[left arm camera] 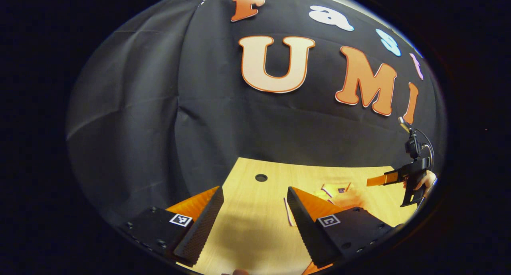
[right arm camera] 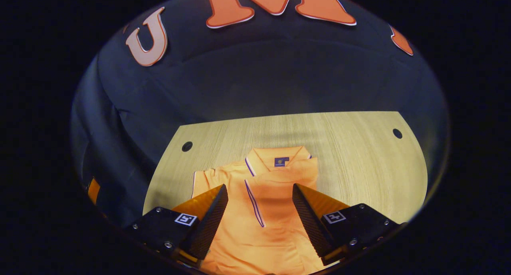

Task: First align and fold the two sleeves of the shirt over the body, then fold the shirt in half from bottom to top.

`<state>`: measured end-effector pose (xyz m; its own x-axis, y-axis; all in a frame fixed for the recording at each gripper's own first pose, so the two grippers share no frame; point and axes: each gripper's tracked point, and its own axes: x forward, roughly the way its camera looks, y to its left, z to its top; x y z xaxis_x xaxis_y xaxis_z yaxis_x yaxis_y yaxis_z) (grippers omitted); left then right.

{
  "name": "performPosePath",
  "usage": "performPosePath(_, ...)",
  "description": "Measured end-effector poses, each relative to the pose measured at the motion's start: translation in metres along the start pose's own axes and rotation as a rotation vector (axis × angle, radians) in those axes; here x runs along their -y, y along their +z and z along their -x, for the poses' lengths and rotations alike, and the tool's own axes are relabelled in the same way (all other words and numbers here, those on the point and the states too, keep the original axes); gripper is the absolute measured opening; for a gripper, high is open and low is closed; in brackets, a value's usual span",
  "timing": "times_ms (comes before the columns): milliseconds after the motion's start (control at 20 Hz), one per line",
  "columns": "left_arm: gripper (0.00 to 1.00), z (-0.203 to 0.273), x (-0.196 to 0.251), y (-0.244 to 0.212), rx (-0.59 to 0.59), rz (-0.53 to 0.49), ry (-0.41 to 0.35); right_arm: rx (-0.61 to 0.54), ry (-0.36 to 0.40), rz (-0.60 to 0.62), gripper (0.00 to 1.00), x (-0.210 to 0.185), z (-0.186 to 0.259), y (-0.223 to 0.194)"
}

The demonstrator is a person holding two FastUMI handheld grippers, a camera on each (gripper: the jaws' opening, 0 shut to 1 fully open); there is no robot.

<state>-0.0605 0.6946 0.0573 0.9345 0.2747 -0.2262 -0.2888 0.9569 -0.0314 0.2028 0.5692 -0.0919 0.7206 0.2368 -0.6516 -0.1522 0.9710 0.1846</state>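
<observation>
Shirt (right arm camera: 263, 211) fabric lies flat on the wooden table (right arm camera: 359, 155), right beneath your right gripper (right arm camera: 260, 211) in the right gripper view. It is an orange polo with thin dark piping along the placket. The fingers stand wide apart at about 7 and 5 o'clock and clamp nothing; the cloth shows in the gap between them. Farther on, toward 12 o'clock, the collar (right arm camera: 279, 154) points away from you with a small dark tag inside the neck. One sleeve (right arm camera: 207, 179) spreads out at about 10 o'clock; the side at 2 o'clock looks already folded over the body, its edge running straight. Beyond the collar the tabletop is bare pale wood, with a round hole (right arm camera: 187, 146) at 10 o'clock and another hole (right arm camera: 397, 133) at 2 o'clock. Black cloth closes off the booth behind the table.

In the left gripper view, your left gripper (left arm camera: 255, 215) hovers over bare wood near the table's edge, fingers spread wide and gripping nothing. Its shadow falls on the wood between them. A blurred patch of the shirt (left arm camera: 343, 195) shows at 3 o'clock, just past the finger on that side. Farther out, at the same 3 o'clock, a hand (left arm camera: 427, 181) holds your right gripper (left arm camera: 375, 181) level above the table; from here you cannot tell how its fingers stand. A hole (left arm camera: 261, 177) sits at 12 o'clock before the black cloth wall.
</observation>
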Motion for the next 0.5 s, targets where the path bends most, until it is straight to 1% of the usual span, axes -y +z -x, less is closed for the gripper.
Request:
performPosePath(100, 0.98, -0.011, 0.015, -0.003, -0.014, 0.000, -0.030, 0.053, -0.008, 0.007, 0.99, 0.005, 0.014, 0.011)
performPosePath(250, 0.98, -0.032, 0.032, -0.004, -0.033, -0.033, -0.046, 0.125, -0.003, 0.024, 0.99, 0.011, 0.040, 0.028)
performPosePath(350, 0.98, -0.048, 0.051, -0.001, -0.028, -0.042, -0.077, 0.180, -0.015, 0.047, 0.99, 0.018, 0.058, 0.038)
performPosePath(500, 0.98, -0.081, 0.072, -0.026, -0.107, -0.051, -0.095, 0.234, 0.002, 0.064, 0.99, 0.023, 0.081, 0.051)
